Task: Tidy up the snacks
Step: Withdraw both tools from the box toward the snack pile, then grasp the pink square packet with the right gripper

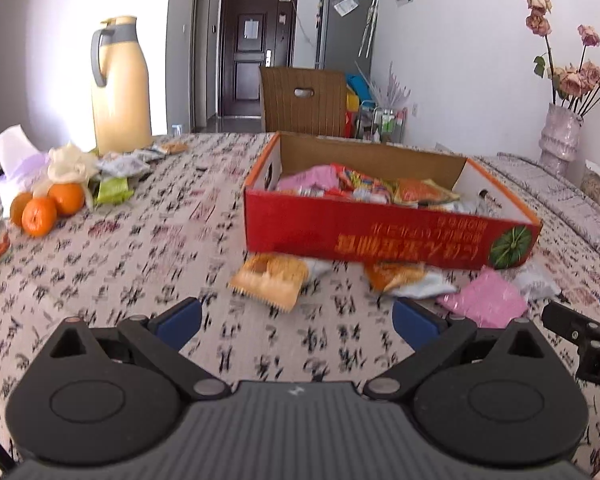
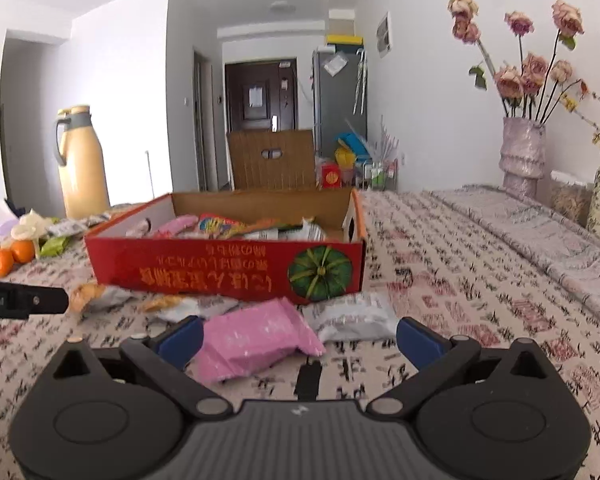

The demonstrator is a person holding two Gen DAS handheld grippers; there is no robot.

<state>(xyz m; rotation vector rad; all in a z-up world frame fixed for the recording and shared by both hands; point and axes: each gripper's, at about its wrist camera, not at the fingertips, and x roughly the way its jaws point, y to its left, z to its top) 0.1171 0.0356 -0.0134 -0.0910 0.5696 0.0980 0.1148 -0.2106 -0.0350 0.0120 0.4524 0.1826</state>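
Lying just ahead of the right gripper (image 2: pixel 298 340), the pink snack packet (image 2: pixel 256 340) is framed by wide-spread, empty jaws, its left edge touching the left blue pad (image 2: pixel 182 338). Its long axis is judged to run roughly diagonal, near-left to far-right. The left gripper (image 1: pixel 296 320), also spread w/ nothing held, is farther off. Packet looks crinkled, soft, glossy; it rests on the tablecloth (image 2: pixel 440 272) in front of the red box (image 2: pixel 228 272).
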